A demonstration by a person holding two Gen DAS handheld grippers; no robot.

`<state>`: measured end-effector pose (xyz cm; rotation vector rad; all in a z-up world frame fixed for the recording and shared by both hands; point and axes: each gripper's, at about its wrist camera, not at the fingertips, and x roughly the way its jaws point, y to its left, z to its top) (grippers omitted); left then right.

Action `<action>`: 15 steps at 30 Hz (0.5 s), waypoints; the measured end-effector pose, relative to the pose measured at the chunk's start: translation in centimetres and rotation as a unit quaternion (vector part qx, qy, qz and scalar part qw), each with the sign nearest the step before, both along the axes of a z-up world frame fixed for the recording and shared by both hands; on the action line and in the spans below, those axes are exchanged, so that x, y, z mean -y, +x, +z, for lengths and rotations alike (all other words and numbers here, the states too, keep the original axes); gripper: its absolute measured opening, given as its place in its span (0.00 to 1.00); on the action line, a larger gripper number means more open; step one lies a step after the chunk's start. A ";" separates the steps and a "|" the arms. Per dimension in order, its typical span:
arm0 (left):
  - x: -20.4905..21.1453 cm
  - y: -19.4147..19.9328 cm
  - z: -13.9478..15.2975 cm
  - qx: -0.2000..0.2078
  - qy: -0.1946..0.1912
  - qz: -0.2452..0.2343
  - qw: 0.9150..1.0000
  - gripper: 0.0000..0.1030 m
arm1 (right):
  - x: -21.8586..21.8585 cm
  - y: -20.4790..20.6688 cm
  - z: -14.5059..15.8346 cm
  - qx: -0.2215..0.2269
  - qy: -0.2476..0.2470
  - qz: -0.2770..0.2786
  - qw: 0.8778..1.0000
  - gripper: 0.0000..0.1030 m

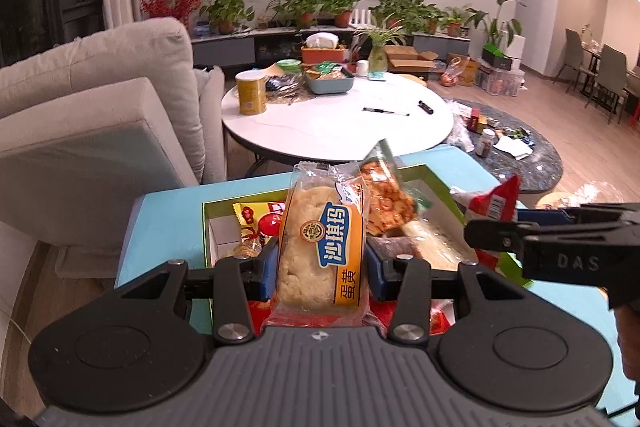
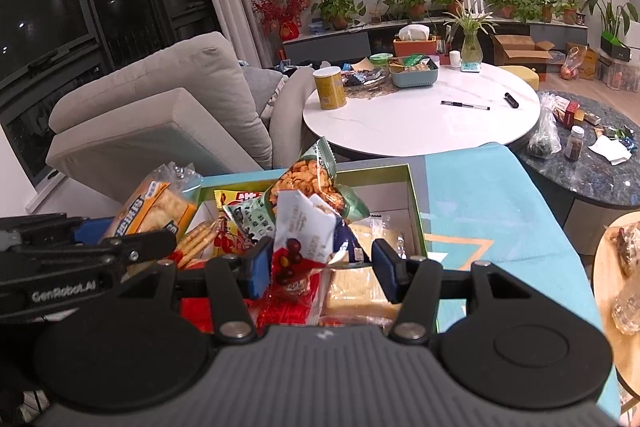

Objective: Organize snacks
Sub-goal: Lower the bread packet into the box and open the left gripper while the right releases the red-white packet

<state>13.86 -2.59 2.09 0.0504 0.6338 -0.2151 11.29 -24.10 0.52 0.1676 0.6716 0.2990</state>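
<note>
My left gripper (image 1: 320,267) is shut on a clear packet holding a pale cake with a yellow label (image 1: 320,227). It is held above an open green-rimmed box (image 1: 420,169) full of snacks. The right wrist view shows that same packet (image 2: 152,211) at the left, ahead of the left gripper (image 2: 132,247). My right gripper (image 2: 320,267) stands wide and is shut on a bundle of snack packets (image 2: 304,227): a white one with dark round sweets and a green bag of fried bites (image 2: 308,183) sticking up. The bundle hangs over the box (image 2: 372,171).
The box sits on a turquoise table (image 2: 480,195). Behind it is a round white table (image 2: 420,123) with a yellow can (image 2: 330,89), a blue tray and a pen. A beige sofa (image 2: 160,99) is left; a dark low table (image 2: 592,163) and a wooden plate (image 2: 616,267) are right.
</note>
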 end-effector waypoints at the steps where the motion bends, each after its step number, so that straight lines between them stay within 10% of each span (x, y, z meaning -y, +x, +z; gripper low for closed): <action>1: -0.1 0.5 -0.2 -0.003 -0.001 0.004 1.000 0.39 | -0.1 0.3 -0.1 -0.001 -0.001 0.000 1.000 0.80; 15: 0.1 5.7 -2.8 -0.041 -0.012 0.035 0.998 0.39 | 0.4 3.3 -2.3 -0.031 -0.001 -0.012 0.999 0.80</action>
